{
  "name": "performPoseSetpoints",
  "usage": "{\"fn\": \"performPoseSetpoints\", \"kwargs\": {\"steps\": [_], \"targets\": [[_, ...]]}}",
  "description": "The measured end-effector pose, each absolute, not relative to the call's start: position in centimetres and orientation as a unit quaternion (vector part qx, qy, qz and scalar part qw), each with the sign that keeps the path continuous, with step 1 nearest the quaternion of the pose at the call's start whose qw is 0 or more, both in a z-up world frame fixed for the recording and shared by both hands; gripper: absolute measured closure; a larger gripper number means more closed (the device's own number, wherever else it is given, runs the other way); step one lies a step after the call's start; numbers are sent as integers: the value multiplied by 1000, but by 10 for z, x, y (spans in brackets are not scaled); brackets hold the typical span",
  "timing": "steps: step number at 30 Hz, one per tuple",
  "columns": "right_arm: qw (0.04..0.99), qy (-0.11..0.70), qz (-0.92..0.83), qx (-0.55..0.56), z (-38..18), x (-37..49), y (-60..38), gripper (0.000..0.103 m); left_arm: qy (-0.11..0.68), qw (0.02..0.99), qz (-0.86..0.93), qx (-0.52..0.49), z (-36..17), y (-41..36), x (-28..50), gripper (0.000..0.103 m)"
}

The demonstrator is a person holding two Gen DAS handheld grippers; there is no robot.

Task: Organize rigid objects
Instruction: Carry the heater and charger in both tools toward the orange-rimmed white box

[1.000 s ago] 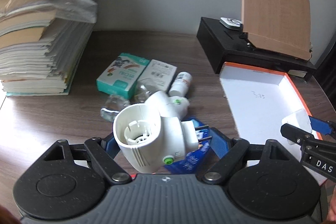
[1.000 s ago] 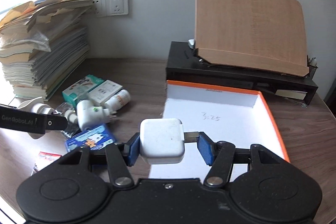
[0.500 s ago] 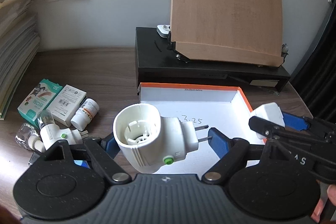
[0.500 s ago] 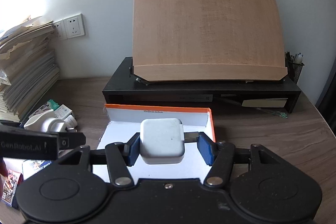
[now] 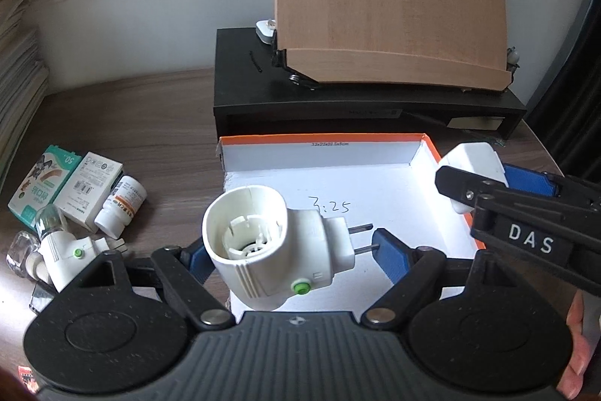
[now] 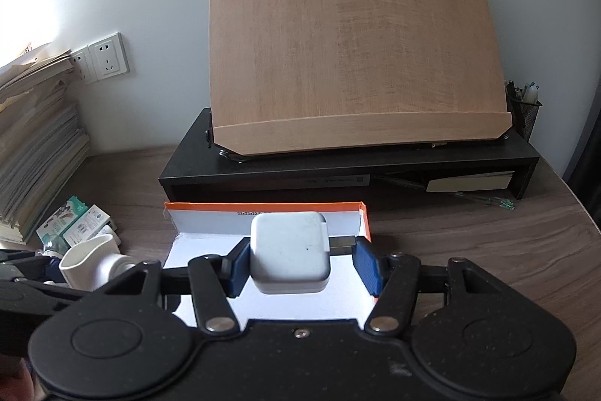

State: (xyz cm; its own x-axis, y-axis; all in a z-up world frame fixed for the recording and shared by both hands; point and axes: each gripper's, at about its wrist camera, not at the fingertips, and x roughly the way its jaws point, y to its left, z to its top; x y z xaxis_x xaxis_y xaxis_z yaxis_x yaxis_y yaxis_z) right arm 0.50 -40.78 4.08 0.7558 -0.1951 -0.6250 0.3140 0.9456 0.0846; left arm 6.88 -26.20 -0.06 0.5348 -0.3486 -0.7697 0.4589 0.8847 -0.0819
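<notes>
Night-light plug body [image 5: 270,243], white with a green button, is clamped in the left gripper [image 5: 289,245]: one blue pad on its socket end, the other against the plug prongs. It hangs over the near-left part of the orange-rimmed white box [image 5: 323,147], above the handwritten "3:25". Right gripper [image 6: 300,264] is closed on a white square charger [image 6: 289,256], left pad on its side, right pad on the metal connector sticking out; it sits over the box's right half, near the far wall. From the left wrist view the charger shows at the box's right rim. Both items are carried above the box floor, not resting on it.

Left of the box on the desk [image 5: 150,111]: teal carton [image 5: 41,183], white carton [image 5: 90,186], small pill bottle [image 5: 120,205], second night-light with bulb [image 5: 64,247]. Black riser [image 6: 338,171] with a tilted wooden board [image 6: 353,44] stands behind the box along the back edge. Paper stack [image 6: 33,138] at the far-left corner.
</notes>
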Motion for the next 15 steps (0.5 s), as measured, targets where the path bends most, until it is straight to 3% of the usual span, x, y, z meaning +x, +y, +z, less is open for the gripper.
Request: {"fn": "performPoseSetpoints", "kwargs": {"steps": [15], "targets": [[924, 341, -149, 88, 28, 22, -408, 33, 430, 867, -238, 77, -16, -274, 77, 16]]}}
